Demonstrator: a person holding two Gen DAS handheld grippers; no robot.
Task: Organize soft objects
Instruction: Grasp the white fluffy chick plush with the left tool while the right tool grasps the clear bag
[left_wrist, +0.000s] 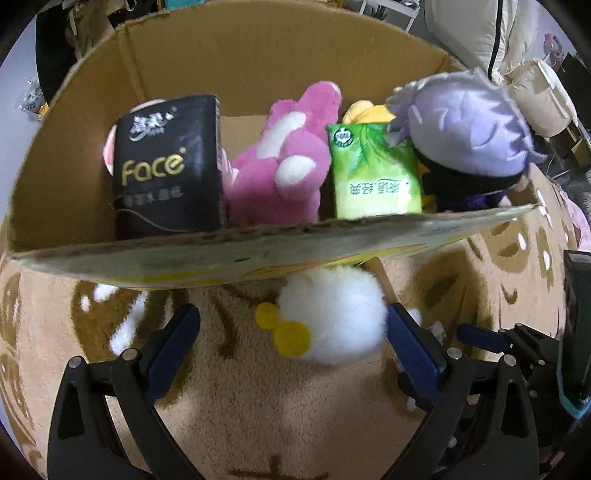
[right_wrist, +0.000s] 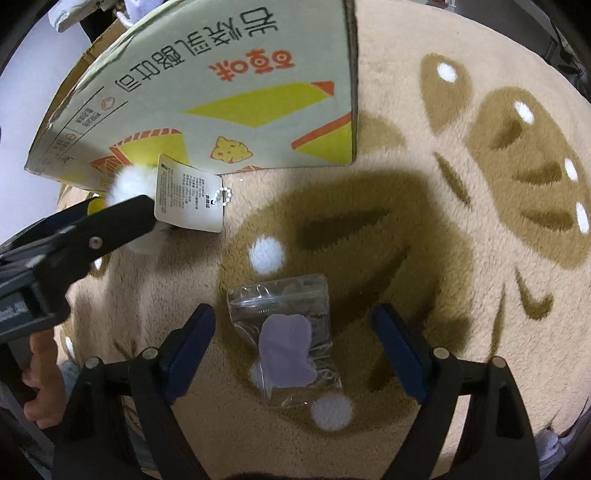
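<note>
- Nearest us in the right wrist view, low in the frame, our right gripper (right_wrist: 293, 325) stands with its jaws wide apart over a clear plastic bag (right_wrist: 288, 339) lying flat on the plush rug (right_wrist: 424, 206); the bag holds a pale purple soft piece (right_wrist: 286, 354); the pads sit either side of it and do not touch it.
- In the left wrist view, at the bottom, our left gripper (left_wrist: 291, 325) is also spread open; a white fluffy toy (left_wrist: 332, 317) with yellow patches lies between the fingers, right against the right-hand one, with a clear gap to the left-hand one; nothing is gripped yet.
- What could go wrong on the right, as we judge it: the bag is thin, slick and flat, so closing jaws may slide over the film or pinch rug pile with it.
- On the left, the toy lies off centre and tucked just under the near wall of the cardboard box (left_wrist: 258, 243); closing may nudge it sideways, or we may catch that wall while lifting; its paper tag (right_wrist: 188, 192) on a bead chain could snag.
- The box fills the upper part of the left wrist view and stands open; inside, from left to right, a black tissue pack (left_wrist: 168, 166), a pink plush (left_wrist: 284, 158), a green tissue pack (left_wrist: 373, 170) and a purple-haired doll (left_wrist: 469, 133), with something yellow behind; space looks tight.
</note>
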